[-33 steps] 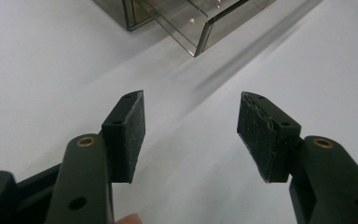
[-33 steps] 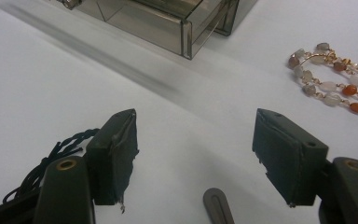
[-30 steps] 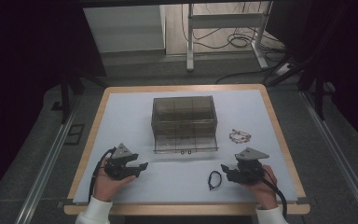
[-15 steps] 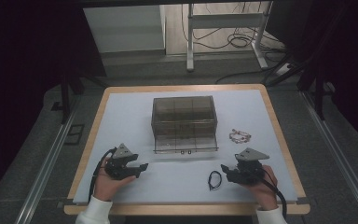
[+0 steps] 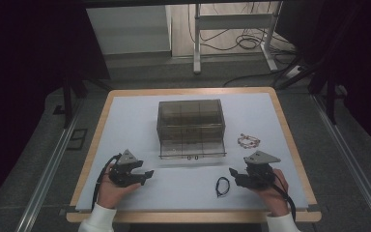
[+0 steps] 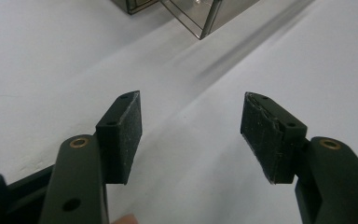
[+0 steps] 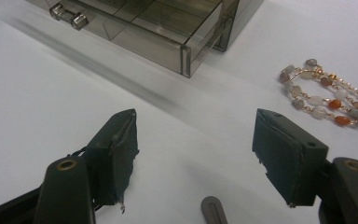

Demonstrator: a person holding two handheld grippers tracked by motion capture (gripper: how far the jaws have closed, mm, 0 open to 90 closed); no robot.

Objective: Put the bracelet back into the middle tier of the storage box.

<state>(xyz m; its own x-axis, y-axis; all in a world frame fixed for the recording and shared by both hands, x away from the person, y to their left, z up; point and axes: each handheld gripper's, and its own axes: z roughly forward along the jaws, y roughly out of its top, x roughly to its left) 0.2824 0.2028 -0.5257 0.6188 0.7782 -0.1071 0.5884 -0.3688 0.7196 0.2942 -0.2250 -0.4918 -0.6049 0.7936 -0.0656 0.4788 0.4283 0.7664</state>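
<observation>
High view shows the left gripper [image 5: 145, 175] at lower left of the table [image 5: 125, 111] and the right gripper [image 5: 233, 175] at lower right, both with jaws spread and nothing between them; the left's have just been opening. A black loop [image 5: 222, 186], perhaps a hair tie, lies just left of the right gripper. The beaded bracelet [image 5: 249, 141] sits right of the smoky clear drawer box [image 5: 189, 121], whose bottom drawer [image 5: 192, 150] is pulled out.

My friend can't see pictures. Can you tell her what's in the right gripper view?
Two black claw jaws of the right claw stand open above a white table, nothing between them. Ahead sits a smoky clear plastic drawer box with its drawer pulled out, and a beaded bracelet of orange, grey and white stones lies to the right.
</observation>
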